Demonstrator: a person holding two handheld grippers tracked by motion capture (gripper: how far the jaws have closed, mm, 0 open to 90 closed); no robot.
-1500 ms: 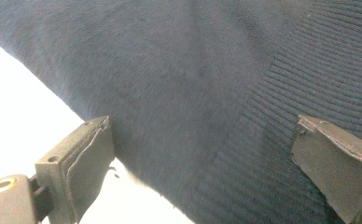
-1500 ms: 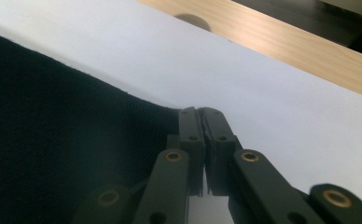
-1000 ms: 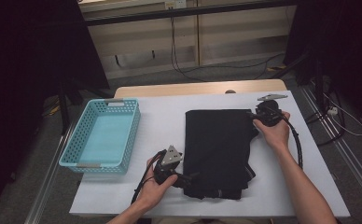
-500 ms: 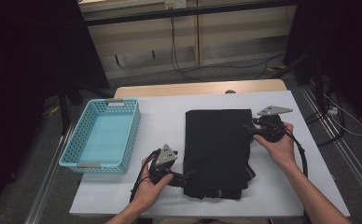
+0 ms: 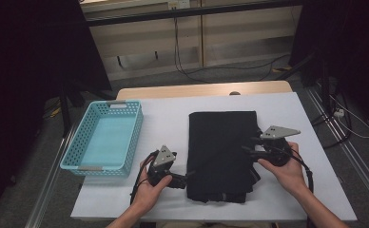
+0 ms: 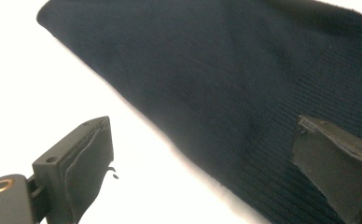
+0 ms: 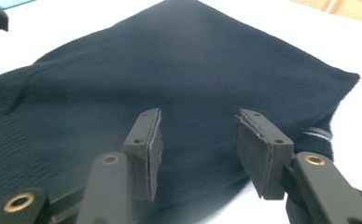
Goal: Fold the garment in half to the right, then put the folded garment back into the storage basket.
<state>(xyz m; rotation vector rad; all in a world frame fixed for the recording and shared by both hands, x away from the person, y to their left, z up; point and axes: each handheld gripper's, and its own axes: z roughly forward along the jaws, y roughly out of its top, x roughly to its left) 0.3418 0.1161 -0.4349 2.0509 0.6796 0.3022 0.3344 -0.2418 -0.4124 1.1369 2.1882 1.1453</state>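
Note:
A black folded garment [image 5: 220, 152] lies flat on the white table [image 5: 166, 114], right of centre. My left gripper [image 5: 186, 179] rests at the garment's near left edge and points right. Its jaws stand wide open, astride the knitted edge [image 6: 244, 79], one over bare table, the other over cloth. My right gripper [image 5: 247, 150] hovers at the garment's right edge and points left over the cloth [image 7: 170, 70]. Its jaws have just been opening and stand open with nothing pinched between them [image 7: 200, 140].
An empty turquoise basket [image 5: 104, 137] stands on the table's left side. Bare table surface lies between the basket and the garment and beyond the garment's far edge. The table's near edge is just behind both hands.
My right gripper has come from the garment's far right corner toward the near side along its right edge, turning to point left. The left hand has barely moved.

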